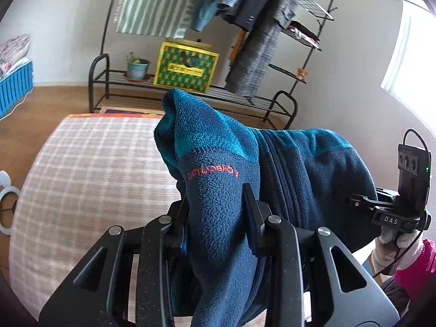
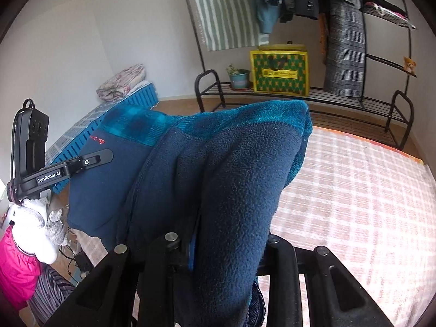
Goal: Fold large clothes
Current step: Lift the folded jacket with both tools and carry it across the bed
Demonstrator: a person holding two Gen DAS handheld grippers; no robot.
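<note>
A navy and teal fleece jacket (image 1: 218, 190) with red chest lettering and a front zipper hangs in the air above the checked table cover (image 1: 95, 177). My left gripper (image 1: 215, 201) is shut on one thick fold of it, the fabric bulging up between the pads. My right gripper (image 2: 231, 242) is shut on another fold of the same jacket (image 2: 231, 177), which drapes over its fingers and hides the tips. Each gripper shows in the other's view: the right gripper (image 1: 362, 203) at the right edge and the left gripper (image 2: 81, 162) at the left, each in a gloved hand.
A black metal clothes rack (image 1: 190, 87) stands behind the table with hanging garments, a yellow-green box (image 1: 185, 66) and a potted plant (image 1: 137, 66). A blue crate (image 1: 13, 87) with folded bedding sits at the left. The person's pink sleeve (image 2: 13, 267) is at the edge.
</note>
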